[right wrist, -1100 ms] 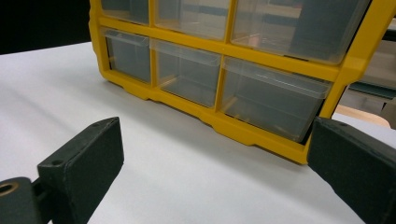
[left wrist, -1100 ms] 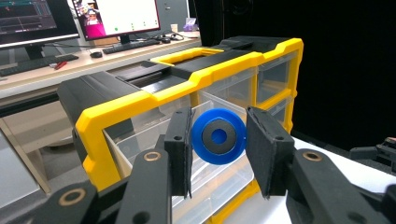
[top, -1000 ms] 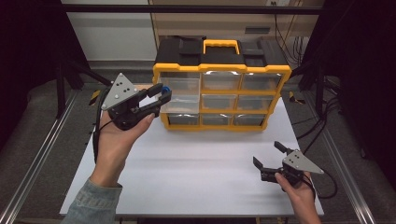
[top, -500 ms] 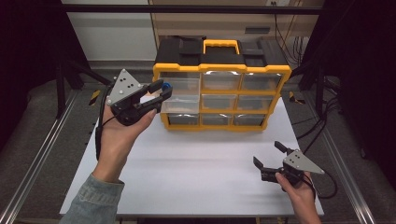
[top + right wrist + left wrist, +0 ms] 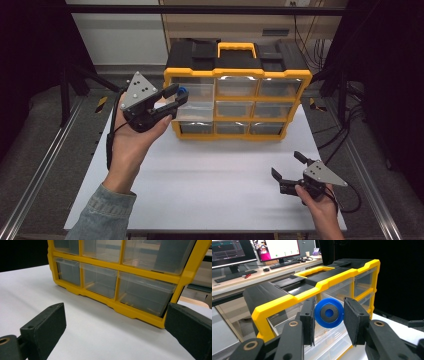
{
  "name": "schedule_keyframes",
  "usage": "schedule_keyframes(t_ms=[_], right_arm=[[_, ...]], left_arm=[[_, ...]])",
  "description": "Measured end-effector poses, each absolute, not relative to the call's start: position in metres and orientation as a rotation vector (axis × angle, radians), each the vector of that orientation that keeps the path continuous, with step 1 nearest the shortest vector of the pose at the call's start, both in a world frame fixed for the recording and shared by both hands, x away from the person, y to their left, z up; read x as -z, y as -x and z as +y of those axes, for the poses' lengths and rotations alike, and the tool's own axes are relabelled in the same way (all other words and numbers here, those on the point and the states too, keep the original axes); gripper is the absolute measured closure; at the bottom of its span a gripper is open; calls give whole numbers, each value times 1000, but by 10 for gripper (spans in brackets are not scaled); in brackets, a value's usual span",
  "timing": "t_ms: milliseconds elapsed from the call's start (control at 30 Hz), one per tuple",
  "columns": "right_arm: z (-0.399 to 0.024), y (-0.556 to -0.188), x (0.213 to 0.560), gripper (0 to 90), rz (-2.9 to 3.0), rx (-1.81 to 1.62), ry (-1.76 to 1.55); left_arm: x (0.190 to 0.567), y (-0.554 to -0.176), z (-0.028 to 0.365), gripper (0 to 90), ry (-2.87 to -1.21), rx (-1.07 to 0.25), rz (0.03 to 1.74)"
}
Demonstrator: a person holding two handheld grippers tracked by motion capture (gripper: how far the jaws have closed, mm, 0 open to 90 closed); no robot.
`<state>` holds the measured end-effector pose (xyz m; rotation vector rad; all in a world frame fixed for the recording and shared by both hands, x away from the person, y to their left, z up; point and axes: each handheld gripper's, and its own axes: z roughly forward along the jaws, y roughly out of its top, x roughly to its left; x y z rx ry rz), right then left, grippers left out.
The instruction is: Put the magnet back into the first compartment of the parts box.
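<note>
My left gripper (image 5: 177,95) is raised in a hand at the left and is shut on a blue disc (image 5: 329,313) with a grey ring around its hole; in the high view the blue disc (image 5: 182,91) sits at the jaw tips. It hovers just in front of the top-left clear drawer (image 5: 197,102), which stands pulled out of the yellow and black drawer organizer (image 5: 240,74). My right gripper (image 5: 286,165) rests low at the table's front right, open, with nothing between its jaws. It faces the organizer's bottom row of drawers (image 5: 100,280).
The organizer stands at the back middle of the white table (image 5: 215,185), its other clear drawers pushed in. Metal rails (image 5: 45,165) run along both sides of the table. A desk with monitors (image 5: 274,250) lies beyond the organizer in the left gripper view.
The left gripper with the blue disc has risen slightly and edged toward the organizer's top-left drawer. The right gripper has stayed where it was.
</note>
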<state>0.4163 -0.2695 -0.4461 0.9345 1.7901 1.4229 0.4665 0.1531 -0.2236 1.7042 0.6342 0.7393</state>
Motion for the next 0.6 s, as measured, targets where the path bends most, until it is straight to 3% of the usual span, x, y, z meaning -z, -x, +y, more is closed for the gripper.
schedule_keyframes(t_ms=[600], right_arm=[[-270, -417, 446, 43, 1791, -1423, -929]], left_arm=[[221, -474, 144, 620, -1713, -734, 638]])
